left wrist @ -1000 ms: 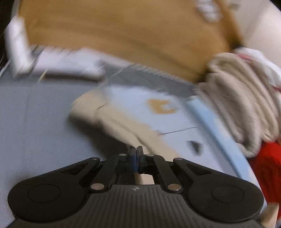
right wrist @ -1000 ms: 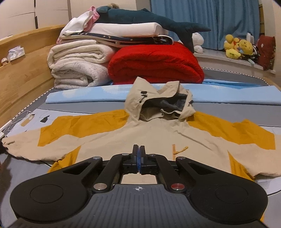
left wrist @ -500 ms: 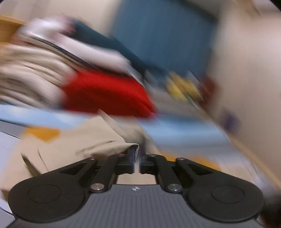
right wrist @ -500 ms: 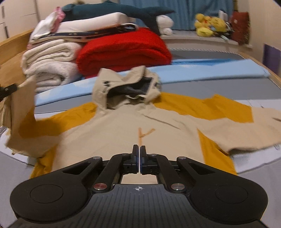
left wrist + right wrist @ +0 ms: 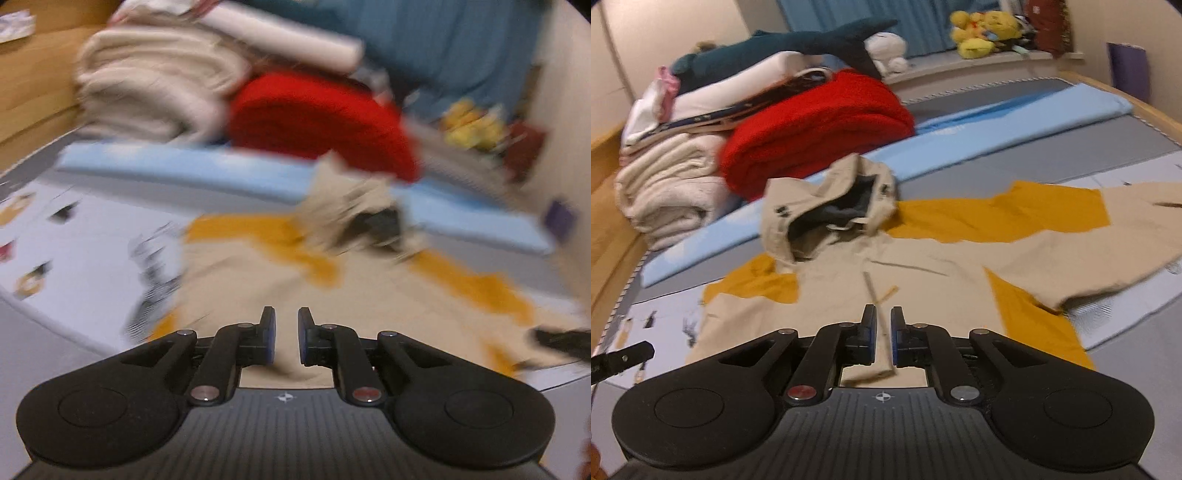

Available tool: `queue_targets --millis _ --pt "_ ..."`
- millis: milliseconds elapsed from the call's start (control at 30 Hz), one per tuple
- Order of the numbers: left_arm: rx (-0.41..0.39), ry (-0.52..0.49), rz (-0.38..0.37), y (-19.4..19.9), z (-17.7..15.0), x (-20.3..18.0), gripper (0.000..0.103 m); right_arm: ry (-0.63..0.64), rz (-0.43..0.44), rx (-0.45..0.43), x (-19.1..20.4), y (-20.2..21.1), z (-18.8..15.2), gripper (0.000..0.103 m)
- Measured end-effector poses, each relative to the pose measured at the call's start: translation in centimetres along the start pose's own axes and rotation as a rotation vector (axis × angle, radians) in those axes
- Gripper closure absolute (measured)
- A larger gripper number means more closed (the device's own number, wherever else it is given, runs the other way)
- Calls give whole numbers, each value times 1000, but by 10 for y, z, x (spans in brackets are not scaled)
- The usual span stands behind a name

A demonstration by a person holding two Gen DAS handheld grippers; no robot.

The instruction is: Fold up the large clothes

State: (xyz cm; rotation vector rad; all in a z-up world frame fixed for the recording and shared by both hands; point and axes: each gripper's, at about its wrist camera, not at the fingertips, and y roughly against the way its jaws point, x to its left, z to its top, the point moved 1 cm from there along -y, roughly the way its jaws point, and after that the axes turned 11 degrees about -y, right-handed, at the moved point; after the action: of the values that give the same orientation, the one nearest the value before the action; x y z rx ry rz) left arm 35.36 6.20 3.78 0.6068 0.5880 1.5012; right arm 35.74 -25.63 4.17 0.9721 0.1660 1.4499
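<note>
A beige and mustard hooded jacket [image 5: 923, 266] lies face up on the bed, hood [image 5: 827, 206] at the far end. Its left sleeve is folded across the body, and the cuff [image 5: 868, 371] rests under my right gripper [image 5: 883, 332]. That gripper's jaws are opening, with the cuff showing in the narrow gap and no pad pressing on it. The other sleeve [image 5: 1108, 236] is spread out to the right. In the blurred left wrist view my left gripper [image 5: 287, 332] hangs over the jacket [image 5: 369, 295], open with nothing between its fingers.
A red blanket [image 5: 820, 122] and rolled cream blankets [image 5: 668, 184] are stacked behind the hood, with a shark plush [image 5: 798, 44] on top. A folded light blue sheet [image 5: 997, 125] runs across the bed. A wooden bed frame [image 5: 605, 221] borders the left side.
The left gripper swung the left sleeve from the bed's side over the jacket body and let it go. Both grippers, shut a second ago, now show a gap between their jaws.
</note>
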Motion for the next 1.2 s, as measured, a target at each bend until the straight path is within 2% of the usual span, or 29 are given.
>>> queue_targets --millis 33,100,200,367,500,567,633,700,800,1000,1067,1100,1167,1200 --pt "39 13 21 -11 2 4 90 12 13 6 4 -3 -1 97" --pt "39 41 2 -20 6 13 90 48 41 15 12 -9 -8 97" --pt "45 27 5 -32 11 15 88 110 53 44 23 -25 -21 96" --pt "84 78 -46 -47 18 28 86 213 78 105 48 -57 -47 93" --pt "85 86 -35 -46 22 38 76 248 86 178 65 -82 -66 90" --pt "97 105 -28 -50 23 46 76 292 77 188 75 -89 -76 75" --pt "108 121 -23 -53 23 52 76 352 71 186 84 -95 -85 64" --pt "121 131 -22 -57 22 55 76 435 59 183 93 -102 -93 57" --pt "125 144 -26 -60 23 60 74 582 15 167 102 -113 -108 57" --pt "127 185 -6 -65 26 71 73 785 -74 187 104 -137 -133 57" --pt "129 195 2 -67 26 73 73 852 -87 176 106 -140 -141 58" --pt "130 200 4 -68 27 73 73 878 -88 171 106 -140 -143 61" --pt "129 211 7 -70 28 74 73 892 -84 160 106 -136 -141 99" --pt "129 218 8 -71 28 75 73 871 -65 164 105 -134 -136 99"
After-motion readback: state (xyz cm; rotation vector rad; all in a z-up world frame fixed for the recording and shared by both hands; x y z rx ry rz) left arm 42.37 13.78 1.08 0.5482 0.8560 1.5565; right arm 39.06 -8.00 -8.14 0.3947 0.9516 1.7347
